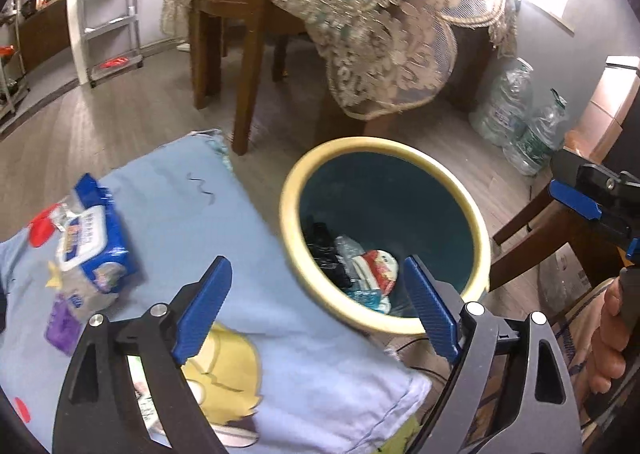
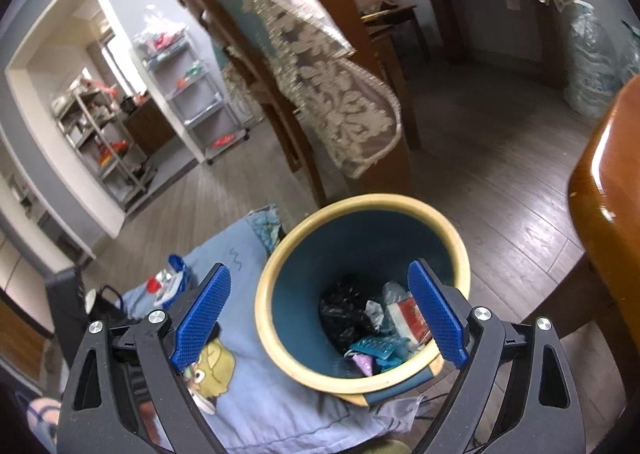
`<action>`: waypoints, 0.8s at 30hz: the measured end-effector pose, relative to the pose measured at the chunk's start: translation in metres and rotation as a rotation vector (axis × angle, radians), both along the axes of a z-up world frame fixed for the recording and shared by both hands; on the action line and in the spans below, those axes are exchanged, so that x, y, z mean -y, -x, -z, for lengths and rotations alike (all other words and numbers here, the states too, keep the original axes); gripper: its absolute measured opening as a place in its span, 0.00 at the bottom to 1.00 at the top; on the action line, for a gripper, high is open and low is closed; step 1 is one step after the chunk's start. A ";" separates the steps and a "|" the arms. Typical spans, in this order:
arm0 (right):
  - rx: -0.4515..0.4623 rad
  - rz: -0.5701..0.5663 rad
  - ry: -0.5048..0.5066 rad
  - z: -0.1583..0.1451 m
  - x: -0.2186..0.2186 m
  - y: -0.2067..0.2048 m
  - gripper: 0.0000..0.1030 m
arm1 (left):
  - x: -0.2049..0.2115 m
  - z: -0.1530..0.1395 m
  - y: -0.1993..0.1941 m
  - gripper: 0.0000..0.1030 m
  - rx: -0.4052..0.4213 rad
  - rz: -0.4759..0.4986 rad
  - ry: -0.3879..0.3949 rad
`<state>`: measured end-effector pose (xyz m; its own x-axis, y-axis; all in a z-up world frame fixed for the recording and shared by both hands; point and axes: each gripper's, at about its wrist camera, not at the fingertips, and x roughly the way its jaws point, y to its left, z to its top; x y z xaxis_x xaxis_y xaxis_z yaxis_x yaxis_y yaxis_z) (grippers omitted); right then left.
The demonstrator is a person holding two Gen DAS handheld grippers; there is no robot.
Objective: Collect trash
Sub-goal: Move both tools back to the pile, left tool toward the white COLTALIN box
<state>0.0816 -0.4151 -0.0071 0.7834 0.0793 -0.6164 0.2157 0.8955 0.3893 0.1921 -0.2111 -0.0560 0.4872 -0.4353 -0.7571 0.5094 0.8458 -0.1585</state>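
Note:
A round bin (image 1: 296,190) with a cream rim and dark teal inside stands on the floor; the same bin (image 2: 276,266) fills the lower middle of the right wrist view. Several pieces of trash (image 1: 360,270) lie at its bottom: a black bag, a clear wrapper, a red-and-white packet. My left gripper (image 1: 320,294) hangs open over the bin's near rim, nothing between its blue pads. My right gripper (image 2: 320,306) is open above the bin too, empty. A blue wet-wipes pack (image 1: 94,242) lies on the light blue cloth (image 1: 248,294) to the left.
A wooden chair (image 1: 244,46) and a table with a lace cloth (image 1: 380,34) stand behind the bin. Empty plastic bottles (image 1: 516,110) sit on the floor at right. The other gripper and a hand (image 1: 608,330) show at the right edge. A wooden seat (image 2: 612,182) lies to the right.

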 end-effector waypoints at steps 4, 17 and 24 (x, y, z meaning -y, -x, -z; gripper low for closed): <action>-0.015 -0.047 0.019 0.002 -0.012 -0.004 0.88 | -0.021 -0.003 0.002 0.86 0.010 -0.028 -0.015; -0.072 -0.204 0.063 0.011 -0.060 -0.021 0.88 | -0.102 -0.001 0.005 0.91 -0.011 -0.122 -0.053; -0.085 -0.255 0.068 0.014 -0.080 -0.028 0.88 | -0.138 0.023 0.007 0.92 -0.082 -0.113 -0.094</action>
<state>0.1097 -0.3354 -0.0211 0.6884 0.2235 -0.6900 0.0093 0.9485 0.3165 0.1852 -0.0733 -0.0789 0.4637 -0.3066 -0.8313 0.3992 0.9099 -0.1129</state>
